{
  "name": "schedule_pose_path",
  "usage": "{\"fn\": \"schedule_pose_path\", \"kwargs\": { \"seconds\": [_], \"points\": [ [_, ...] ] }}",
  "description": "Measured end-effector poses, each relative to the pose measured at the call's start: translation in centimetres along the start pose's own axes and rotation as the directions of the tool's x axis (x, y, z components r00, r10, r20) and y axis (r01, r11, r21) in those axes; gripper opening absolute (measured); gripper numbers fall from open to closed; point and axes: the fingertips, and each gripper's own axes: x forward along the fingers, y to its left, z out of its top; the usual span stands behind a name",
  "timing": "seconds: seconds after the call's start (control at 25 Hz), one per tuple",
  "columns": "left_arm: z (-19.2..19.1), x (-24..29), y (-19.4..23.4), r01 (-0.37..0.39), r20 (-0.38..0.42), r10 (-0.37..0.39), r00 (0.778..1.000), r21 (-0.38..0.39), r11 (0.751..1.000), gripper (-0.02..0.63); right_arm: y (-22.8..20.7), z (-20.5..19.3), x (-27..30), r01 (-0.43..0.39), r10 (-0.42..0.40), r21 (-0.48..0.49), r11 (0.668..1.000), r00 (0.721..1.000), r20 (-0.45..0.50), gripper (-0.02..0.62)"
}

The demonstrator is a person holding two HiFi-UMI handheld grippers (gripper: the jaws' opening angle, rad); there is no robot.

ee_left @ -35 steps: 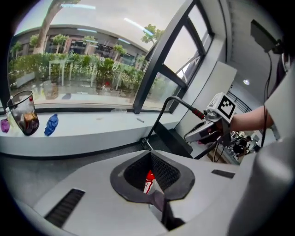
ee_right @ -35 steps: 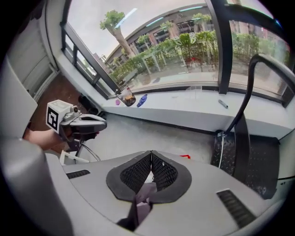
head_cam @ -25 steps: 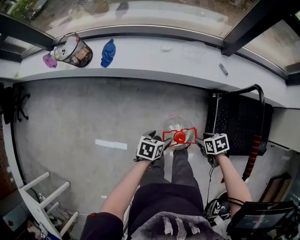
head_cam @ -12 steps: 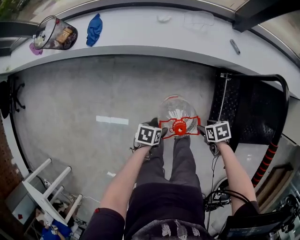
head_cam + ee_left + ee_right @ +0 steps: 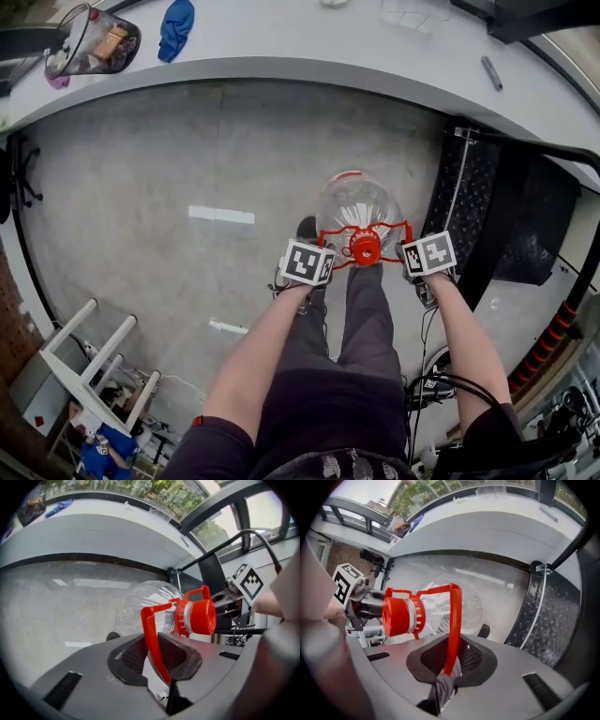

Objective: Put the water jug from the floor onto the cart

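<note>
Logged upright on the grey floor (image 5: 187, 159), just ahead of the person's trousered legs (image 5: 361, 319): one water jug (image 5: 356, 202), clear and round-bodied, topped with a red cap (image 5: 364, 247) and fitted with a red carry handle (image 5: 152, 639) looping out to either side of the neck. Stood just left of the cart (image 5: 473, 187), a black tread-plate platform, and not on it; could not be told whether touching its edge. Left gripper (image 5: 328, 262), at the jug's left side, tilted steeply down: jaws just drawn in to a narrow gap and clamped on the left loop of the carry handle, shown in the left gripper view as a red band running down between the dark meshed pads (image 5: 133, 656). Right gripper (image 5: 405, 255), at the jug's right side, likewise tilted down: jaws just drawn in and clamped on the right loop, the band standing nearly upright between the pads (image 5: 473, 658) in the right gripper view. Noted beyond the jug: a strip of white tape (image 5: 221, 215) on the floor, well apart to the left. Noted on the white ledge (image 5: 328, 37) along the far side: a wire bin (image 5: 89, 42) lying tipped over, and a blue cloth (image 5: 176, 23) just beside it. Noted at lower left: a white rack (image 5: 94, 361).
</note>
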Motion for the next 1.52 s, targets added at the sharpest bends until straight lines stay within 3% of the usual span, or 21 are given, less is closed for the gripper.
{"fn": "schedule_pose_path", "kwargs": {
  "seconds": [0.04,0.28,0.56,0.76,0.92,1.0,1.16,1.52],
  "points": [
    [-0.4,0.2,-0.2,0.010,-0.009,-0.010,1.000,0.001,1.000,0.049,0.3,-0.1,0.0,-0.001,0.001,0.011,1.000,1.000,0.012,0.030],
    [0.6,-0.5,-0.6,0.108,0.061,-0.103,0.993,-0.083,0.991,0.028,1.1,0.1,-0.4,-0.103,0.097,0.097,0.990,0.993,0.067,0.025],
    [0.6,-4.3,-1.4,0.124,0.107,-0.119,0.987,-0.047,0.991,0.028,4.3,-1.2,-3.3,-0.149,0.118,0.207,0.967,0.980,0.158,0.025],
    [2.1,-9.6,-2.3,0.156,0.152,-0.157,0.976,0.016,0.988,0.028,7.2,0.2,-7.9,-0.186,0.131,0.209,0.960,0.959,0.252,0.025],
    [3.4,-13.2,-2.8,0.126,0.177,-0.137,0.975,0.073,0.989,0.028,9.1,1.1,-10.6,-0.197,0.113,0.235,0.952,0.937,0.329,0.025],
    [3.4,-14.7,-3.6,0.112,0.191,-0.130,0.973,0.102,0.988,0.028,9.9,0.7,-12.0,-0.211,0.108,0.254,0.944,0.925,0.365,0.025],
    [2.9,-18.8,-5.8,0.152,0.221,-0.184,0.958,0.154,0.976,0.028,12.3,-0.9,-15.7,-0.259,0.119,0.270,0.928,0.888,0.444,0.025],
    [3.7,-27.3,-8.9,0.249,0.309,-0.328,0.893,0.269,0.930,0.028,17.3,-0.9,-22.4,-0.320,0.120,0.219,0.922,0.772,0.624,0.026]
  ]
}}
